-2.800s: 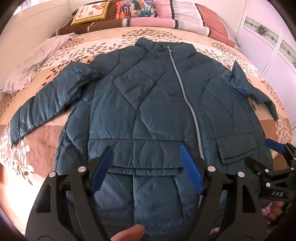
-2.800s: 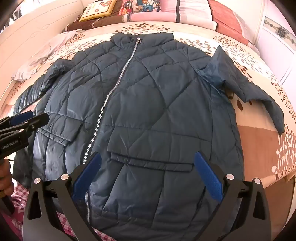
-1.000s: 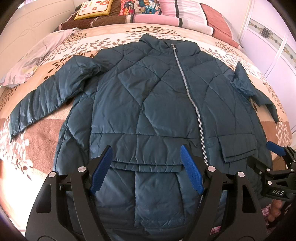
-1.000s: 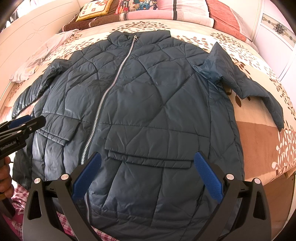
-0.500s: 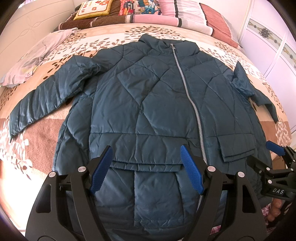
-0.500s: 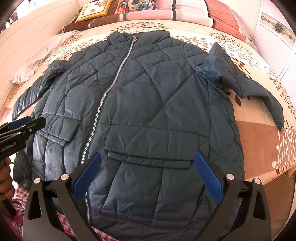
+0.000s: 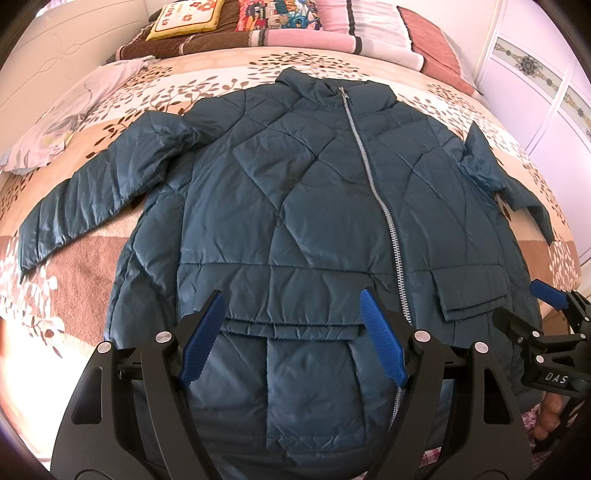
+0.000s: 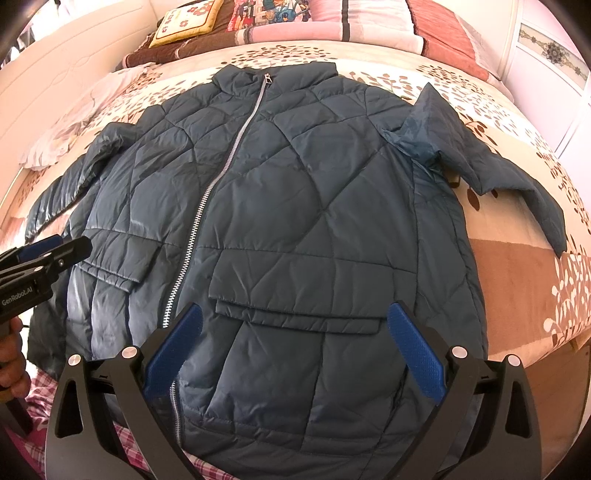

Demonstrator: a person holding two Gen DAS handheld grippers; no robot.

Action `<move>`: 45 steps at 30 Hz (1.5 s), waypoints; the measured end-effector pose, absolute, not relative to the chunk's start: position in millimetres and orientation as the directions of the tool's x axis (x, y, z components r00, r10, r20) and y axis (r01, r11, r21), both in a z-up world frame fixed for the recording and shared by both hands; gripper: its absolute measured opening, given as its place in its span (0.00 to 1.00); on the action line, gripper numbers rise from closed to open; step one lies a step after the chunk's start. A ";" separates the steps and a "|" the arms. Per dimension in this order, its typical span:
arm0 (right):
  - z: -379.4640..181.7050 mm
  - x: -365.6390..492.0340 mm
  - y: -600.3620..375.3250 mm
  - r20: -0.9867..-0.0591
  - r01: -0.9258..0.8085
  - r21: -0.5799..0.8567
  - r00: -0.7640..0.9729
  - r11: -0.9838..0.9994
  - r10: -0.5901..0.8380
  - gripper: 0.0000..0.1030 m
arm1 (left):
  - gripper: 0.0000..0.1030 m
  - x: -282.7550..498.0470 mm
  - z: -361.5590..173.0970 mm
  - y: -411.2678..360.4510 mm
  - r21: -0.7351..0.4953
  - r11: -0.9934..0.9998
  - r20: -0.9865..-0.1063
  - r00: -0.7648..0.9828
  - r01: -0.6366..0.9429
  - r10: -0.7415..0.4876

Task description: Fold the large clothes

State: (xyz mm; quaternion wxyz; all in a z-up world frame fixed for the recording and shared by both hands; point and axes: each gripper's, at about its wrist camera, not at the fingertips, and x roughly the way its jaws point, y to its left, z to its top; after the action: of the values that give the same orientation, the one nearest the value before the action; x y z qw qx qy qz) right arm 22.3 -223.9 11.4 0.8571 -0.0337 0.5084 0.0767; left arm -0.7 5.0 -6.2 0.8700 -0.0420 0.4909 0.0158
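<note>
- Dark teal quilted jacket with a silver zipper.
- Cream bedspread printed with brown leaves, plus tan and brown bands.
- Black grippers with blue pads.
- Yellow cushion with orange flowers.
- Pink, white and brown striped blanket.

- Bright daylight fills both wrist views, washing the far wall and the bed in a warm pink cast.
- Glare burns out the near left edge of the left view.
- Soft sheen streaks the quilted jacket, strongest on its near left panel in the right view.
- Shadows are faint, gathered in the jacket's creases.
- Fisheye distortion bows the bed; dark vignettes fill the corners.
- Focus is sharp throughout.
</note>
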 end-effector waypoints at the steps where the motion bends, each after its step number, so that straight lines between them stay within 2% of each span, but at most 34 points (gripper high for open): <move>1: 11.3 22.3 -224.3 -0.877 -0.165 0.020 0.471 0.986 0.097 0.94 | 0.73 -0.7 -6.1 4.9 -0.058 0.996 -0.856 0.517 -0.068 -0.015; 45: 4.9 32.5 -247.4 -0.880 -0.097 0.092 0.458 0.991 0.126 0.94 | 0.73 -2.9 -9.7 -7.8 -0.033 0.999 -0.865 0.502 -0.013 -0.022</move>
State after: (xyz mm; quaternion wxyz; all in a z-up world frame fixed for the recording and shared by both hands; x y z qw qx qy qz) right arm 32.5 -247.4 4.9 0.8538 0.0144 0.5163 0.0653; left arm -2.9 -7.8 -9.7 0.8663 -0.0177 0.4992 -0.0028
